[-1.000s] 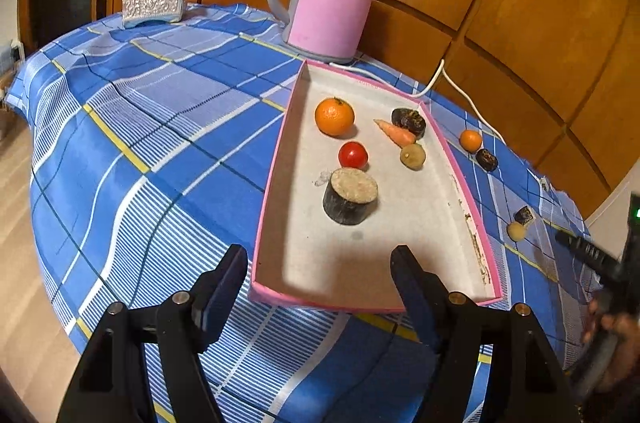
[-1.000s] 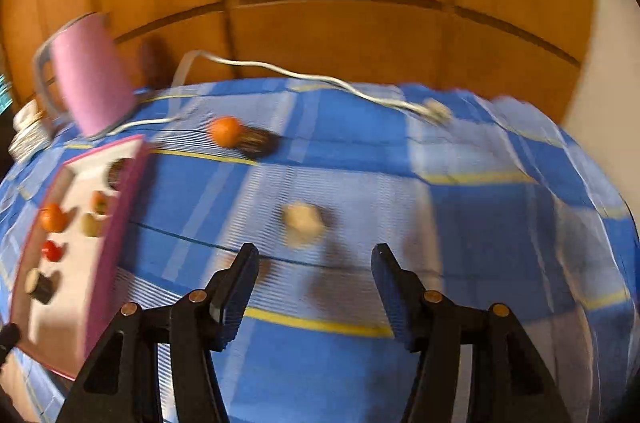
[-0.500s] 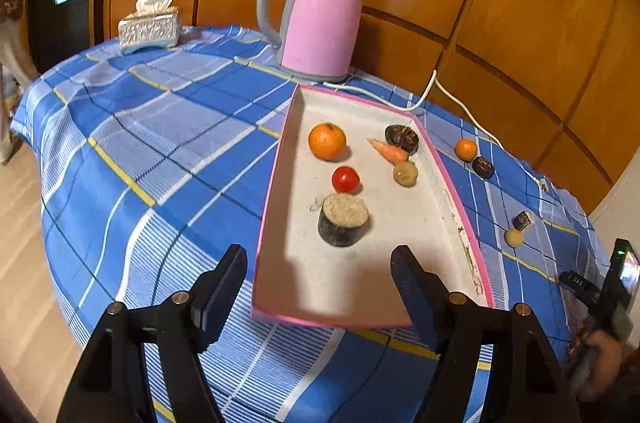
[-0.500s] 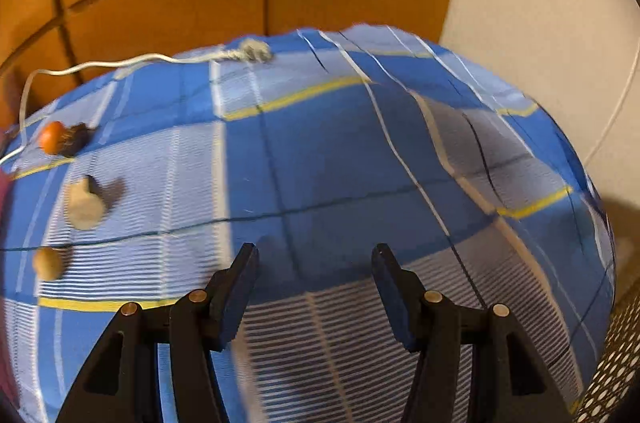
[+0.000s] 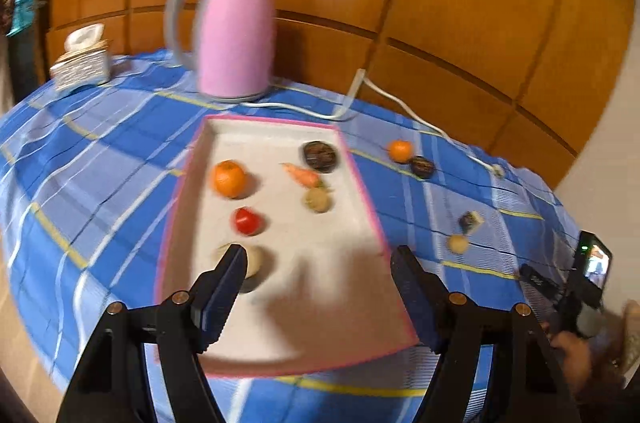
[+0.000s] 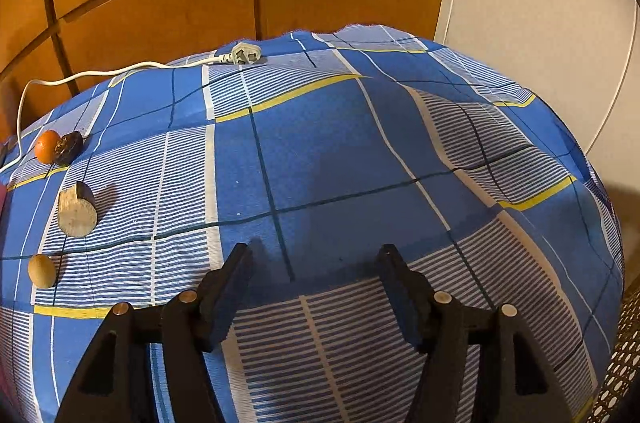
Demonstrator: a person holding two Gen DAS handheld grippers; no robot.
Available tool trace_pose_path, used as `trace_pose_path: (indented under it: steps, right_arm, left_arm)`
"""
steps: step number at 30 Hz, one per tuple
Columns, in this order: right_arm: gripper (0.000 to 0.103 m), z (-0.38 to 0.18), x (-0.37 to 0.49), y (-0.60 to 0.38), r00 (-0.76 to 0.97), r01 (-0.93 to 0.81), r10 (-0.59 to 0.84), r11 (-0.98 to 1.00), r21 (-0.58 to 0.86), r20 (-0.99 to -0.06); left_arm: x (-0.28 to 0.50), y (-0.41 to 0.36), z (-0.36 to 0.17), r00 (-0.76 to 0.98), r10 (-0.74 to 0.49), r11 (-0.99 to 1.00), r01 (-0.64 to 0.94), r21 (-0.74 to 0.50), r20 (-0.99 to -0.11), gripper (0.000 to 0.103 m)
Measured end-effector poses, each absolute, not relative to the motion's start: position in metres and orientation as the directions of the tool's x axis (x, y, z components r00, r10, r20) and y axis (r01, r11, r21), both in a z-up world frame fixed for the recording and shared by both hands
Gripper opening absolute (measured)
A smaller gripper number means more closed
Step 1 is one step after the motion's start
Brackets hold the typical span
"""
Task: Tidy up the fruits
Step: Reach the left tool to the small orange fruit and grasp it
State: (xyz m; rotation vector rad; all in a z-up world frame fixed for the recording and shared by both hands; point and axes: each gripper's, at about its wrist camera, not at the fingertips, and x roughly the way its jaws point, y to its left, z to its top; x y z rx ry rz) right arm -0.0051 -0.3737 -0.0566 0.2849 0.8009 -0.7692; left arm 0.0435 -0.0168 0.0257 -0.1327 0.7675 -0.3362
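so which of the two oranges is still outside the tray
The smaller orange, on the blue cloth right of the pink tray, touching a dark fruit. The bigger orange lies inside the tray.

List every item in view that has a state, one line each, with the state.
left gripper: jaws open, empty
right gripper: jaws open, empty
kettle: upright, lid shut
plug: unplugged, lying on cloth
tray: holding produce
tissue box: tissue sticking out

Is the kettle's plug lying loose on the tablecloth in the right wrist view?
Yes, the white plug lies on the blue checked tablecloth at its far edge, prongs showing, not in any socket.
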Motion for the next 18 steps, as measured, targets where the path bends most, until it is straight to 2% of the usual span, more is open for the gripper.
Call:
trace_pose_path:
  steps: [6, 9, 14, 18]
  right_arm:
    - [0.067, -0.057, -0.005, -0.374, 0.448, 0.714, -0.51, 0.699, -0.049, -0.734]
    - [0.067, -0.057, -0.005, -0.374, 0.449, 0.714, -0.51, 0.699, -0.049, -0.734]
    - [0.067, -0.057, -0.004, -0.373, 0.448, 0.713, -0.513, 0.699, -0.053, -0.733]
    - [0.067, -0.057, -0.004, -0.373, 0.448, 0.713, -0.515, 0.699, -0.056, -0.731]
  left_arm:
    - [0.083, -0.056, 0.041, 0.607, -0.44, 0.896, 0.341, -0.282, -0.662, 0.075]
    - [0.115, -0.077, 0.042, 0.546, -0.503, 0.864, 0.352, -0.361, -0.67, 0.074]
    - [0.161, -0.114, 0.033, 0.488, -0.53, 0.848, 0.337, -0.41, -0.694, 0.071]
    - [0.2, -0.146, 0.019, 0.446, -0.535, 0.844, 0.322, -0.43, -0.717, 0.065]
